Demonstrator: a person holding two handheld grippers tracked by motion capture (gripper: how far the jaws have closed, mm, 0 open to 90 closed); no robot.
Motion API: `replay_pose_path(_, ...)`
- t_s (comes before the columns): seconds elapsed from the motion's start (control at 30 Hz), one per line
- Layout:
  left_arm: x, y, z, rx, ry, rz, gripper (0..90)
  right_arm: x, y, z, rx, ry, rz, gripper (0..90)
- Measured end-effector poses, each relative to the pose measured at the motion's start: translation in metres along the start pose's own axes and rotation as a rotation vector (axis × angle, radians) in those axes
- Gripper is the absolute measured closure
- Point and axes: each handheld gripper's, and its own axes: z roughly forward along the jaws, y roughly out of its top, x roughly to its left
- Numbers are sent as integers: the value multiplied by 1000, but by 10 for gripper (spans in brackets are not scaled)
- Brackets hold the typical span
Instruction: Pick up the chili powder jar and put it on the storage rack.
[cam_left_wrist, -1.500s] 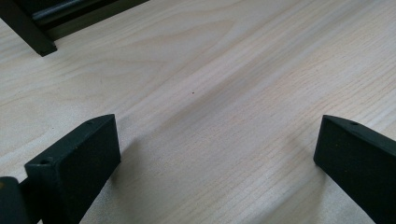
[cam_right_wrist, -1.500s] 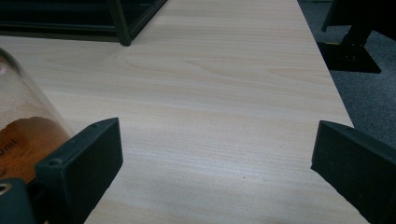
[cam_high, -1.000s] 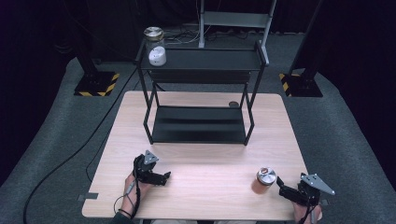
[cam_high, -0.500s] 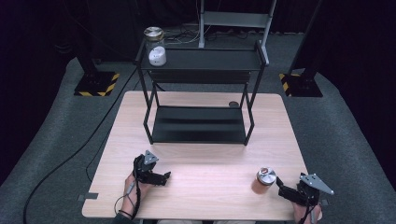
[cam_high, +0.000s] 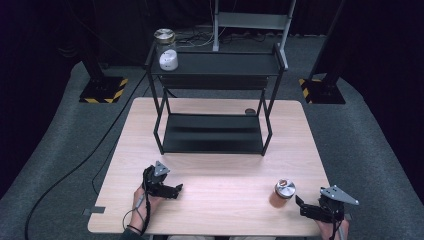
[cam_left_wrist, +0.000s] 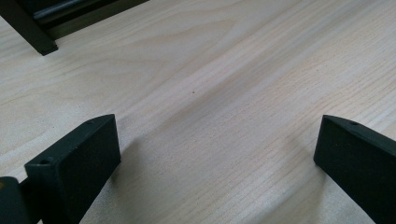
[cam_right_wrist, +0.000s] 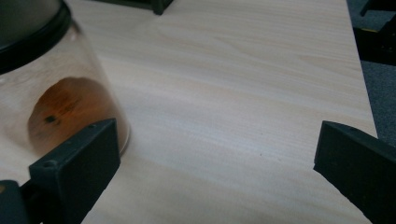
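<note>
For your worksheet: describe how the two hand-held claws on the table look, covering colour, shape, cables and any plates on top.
Both are black tools. The left claw carries a small grey three-cornered plate, and a dark cable loops back along the person's hand. The right claw has a larger grey three-cornered plate on top. Up close, each has two flat, blocky black jaws with a small hole near the tip.

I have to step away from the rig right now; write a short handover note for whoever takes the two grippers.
Left gripper: open, holds nothing, low over bare table in front of the shelf rack.
Right gripper: open, holds nothing, at the near right edge, pointing toward the orange jar.
The jar stands upright; its wall sits just beyond one jaw, not between the jaws.
Two more jars stand at the rack's top left.
Done: nothing gripped. Left: probably grasp the jar.
</note>
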Motion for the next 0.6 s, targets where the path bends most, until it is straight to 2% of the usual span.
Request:
replay_pose_path(0.17,0,0,0,0,0,0,0,0,15,-10,59,53,-62,0)
replay_pose_path(0.33,0,0,0,0,0,0,0,4,28,-15,76,117,-120,0)
replay_pose_path(0.6,0,0,0,0,3,-3,0,16,41,-5,87,175,-171,0)
